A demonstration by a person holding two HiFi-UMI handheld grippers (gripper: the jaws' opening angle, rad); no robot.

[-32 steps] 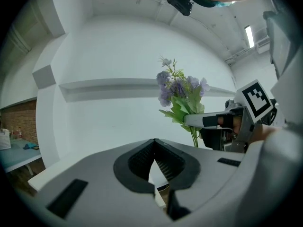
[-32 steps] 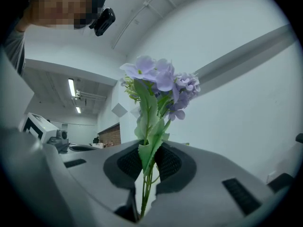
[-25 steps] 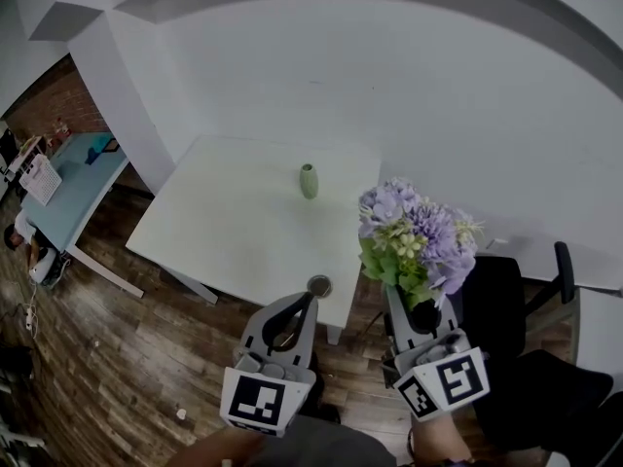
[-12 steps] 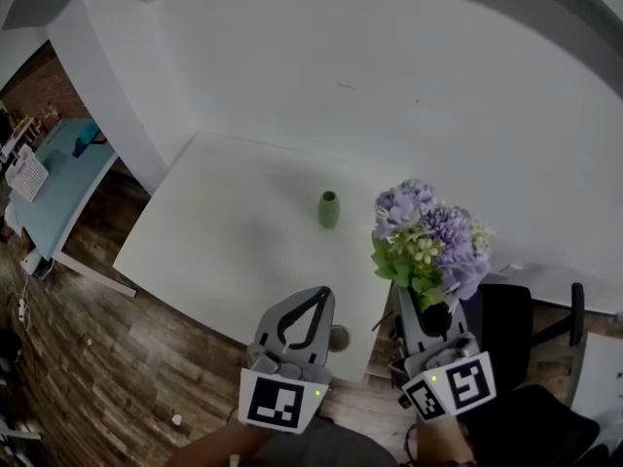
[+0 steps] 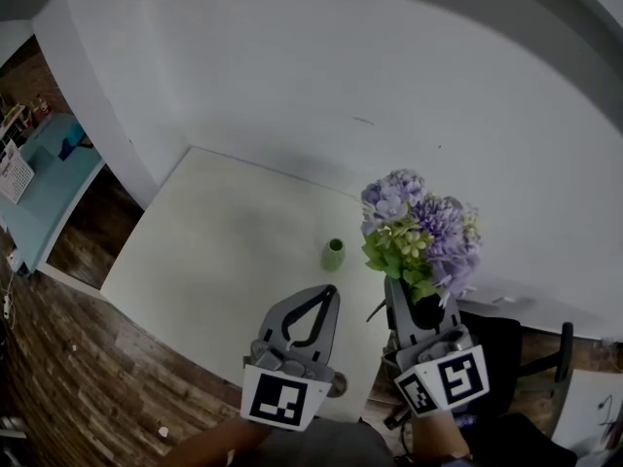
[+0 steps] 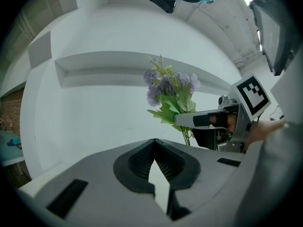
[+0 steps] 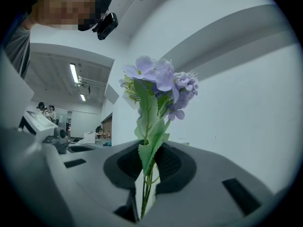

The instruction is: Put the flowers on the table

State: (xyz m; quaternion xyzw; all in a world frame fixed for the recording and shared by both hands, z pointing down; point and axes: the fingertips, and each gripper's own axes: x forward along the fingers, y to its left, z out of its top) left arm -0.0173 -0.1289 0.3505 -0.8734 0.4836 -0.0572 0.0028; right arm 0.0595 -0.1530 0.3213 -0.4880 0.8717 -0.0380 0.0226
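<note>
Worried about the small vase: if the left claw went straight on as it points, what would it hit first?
Likely the white wall; nothing nearer shows ahead of the left claw, and the vase seems to sit below its line.

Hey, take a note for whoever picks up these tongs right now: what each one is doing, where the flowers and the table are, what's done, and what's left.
Tongs: the left tongs are shut and empty, over the near edge of the table. The right tongs are shut on the stems of the flowers, which stand upright.
Things: the white table is straight ahead. A small green vase stands on it, just left of the flowers in the head view.
Done: the flowers are gripped and at the table.
Left: set the flowers on the table, then open the right tongs.
</note>
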